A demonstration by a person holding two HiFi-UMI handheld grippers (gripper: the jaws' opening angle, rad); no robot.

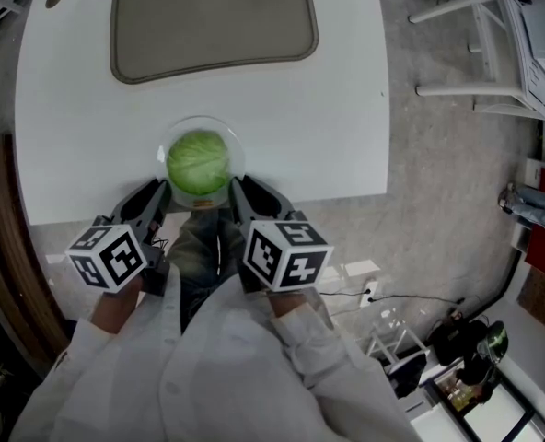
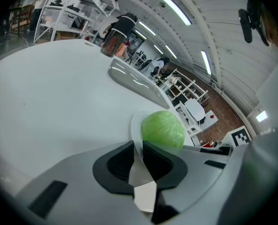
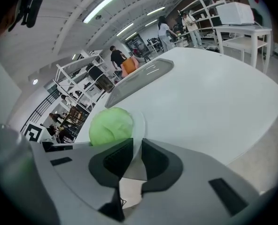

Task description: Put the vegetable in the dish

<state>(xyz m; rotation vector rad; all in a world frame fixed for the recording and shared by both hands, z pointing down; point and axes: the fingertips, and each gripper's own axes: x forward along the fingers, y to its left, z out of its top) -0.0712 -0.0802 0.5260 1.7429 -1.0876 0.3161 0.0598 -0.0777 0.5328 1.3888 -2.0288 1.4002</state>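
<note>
no words or numbers legible, only square coded markers on left cube (image 1: 108, 255), right cube (image 1: 286, 252)

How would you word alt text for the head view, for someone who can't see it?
A green cabbage sits in a round dish at the near edge of a white table, seen from above. The left gripper and right gripper pinch the dish's rim from either side.

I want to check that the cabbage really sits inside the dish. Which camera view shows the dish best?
The head view: it looks down on the dish, showing most of its round rim with the cabbage in the middle. Each gripper view shows only one stretch of rim beside the cabbage, the rest hidden.
</note>
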